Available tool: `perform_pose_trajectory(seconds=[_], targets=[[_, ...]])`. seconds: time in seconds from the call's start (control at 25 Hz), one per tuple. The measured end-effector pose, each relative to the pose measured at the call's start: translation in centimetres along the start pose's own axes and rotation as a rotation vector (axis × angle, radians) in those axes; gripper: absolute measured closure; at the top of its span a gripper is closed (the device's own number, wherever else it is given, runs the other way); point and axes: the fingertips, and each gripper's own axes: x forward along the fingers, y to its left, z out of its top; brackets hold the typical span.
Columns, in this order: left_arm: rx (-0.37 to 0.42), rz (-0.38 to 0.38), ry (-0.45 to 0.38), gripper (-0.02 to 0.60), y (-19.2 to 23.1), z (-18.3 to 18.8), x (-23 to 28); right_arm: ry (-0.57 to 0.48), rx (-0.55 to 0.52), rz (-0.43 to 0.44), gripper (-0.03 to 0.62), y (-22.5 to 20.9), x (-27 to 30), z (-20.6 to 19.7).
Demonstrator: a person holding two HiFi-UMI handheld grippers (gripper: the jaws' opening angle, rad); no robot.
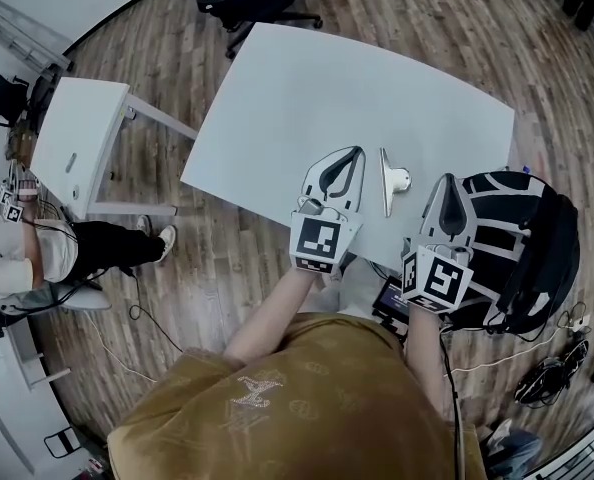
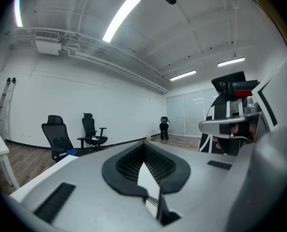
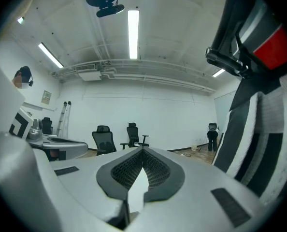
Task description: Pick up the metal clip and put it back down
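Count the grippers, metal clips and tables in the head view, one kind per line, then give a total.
Grippers: 2 (left gripper, right gripper)
Metal clip: 1
Tables: 2 (large white table, small white table)
Total: 5

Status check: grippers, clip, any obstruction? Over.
Left gripper and right gripper shut, both empty. Silver metal clip lying on white table between them, untouched. Black-and-white backpack beside right gripper, not blocking.
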Motion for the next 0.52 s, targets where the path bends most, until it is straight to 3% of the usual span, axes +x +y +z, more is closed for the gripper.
perform_pose_trajectory(seconds=[0.52], targets=[[-0.016, 0.000, 0.010, 0.575, 0.17, -0.21, -0.26, 0.024, 0.007, -0.001, 0.586, 0.15, -0.17, -0.21]])
